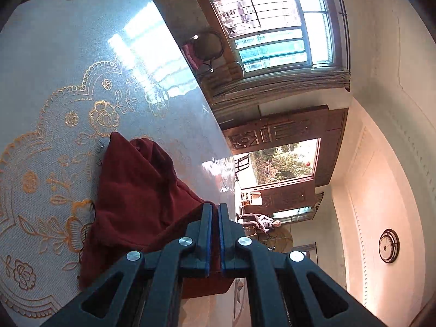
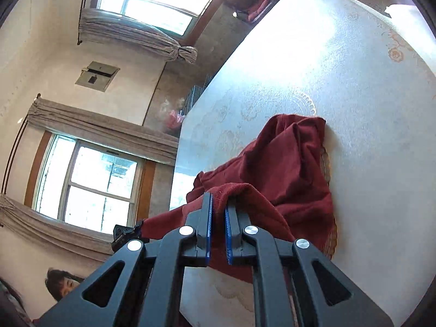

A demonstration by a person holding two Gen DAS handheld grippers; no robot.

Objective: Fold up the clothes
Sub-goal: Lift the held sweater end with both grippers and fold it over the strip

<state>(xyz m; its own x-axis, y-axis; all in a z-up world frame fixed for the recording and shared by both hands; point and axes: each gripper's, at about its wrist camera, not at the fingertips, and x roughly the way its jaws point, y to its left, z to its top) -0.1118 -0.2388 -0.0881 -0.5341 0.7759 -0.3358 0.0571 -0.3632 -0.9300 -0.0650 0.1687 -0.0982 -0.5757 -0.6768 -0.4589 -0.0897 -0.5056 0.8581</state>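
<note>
Left claw (image 1: 215, 207): jaws nearly together, just a thin slit between the blue pads, and they're pinching an edge of the cloth (image 1: 136, 190). The red fabric runs right up to the tips and shows again under the fingers.
Right claw (image 2: 219, 204): clamped on a rolled hem of the same cloth (image 2: 286, 169); the fabric bunches between the blue pads and drapes over the right finger.
Cloth: dark red, looks soft, lifted at both held edges and sagging down to the table (image 1: 68, 54). The far end sits crumpled on the tabletop in a peaked heap. In the right wrist view a stretch of it runs off to the left, toward a black piece low in the frame that I think is the other claw, can't be sure.
Table: pale, glossy, with gold flower and scallop patterns, lots of window glare on it.
Room: windows (image 2: 90, 179) with grey curtains, an open brown door (image 1: 286, 163), a round ceiling lamp (image 1: 388, 245).
Person: part of a head (image 2: 61, 286) shows bottom left in the right wrist view.
</note>
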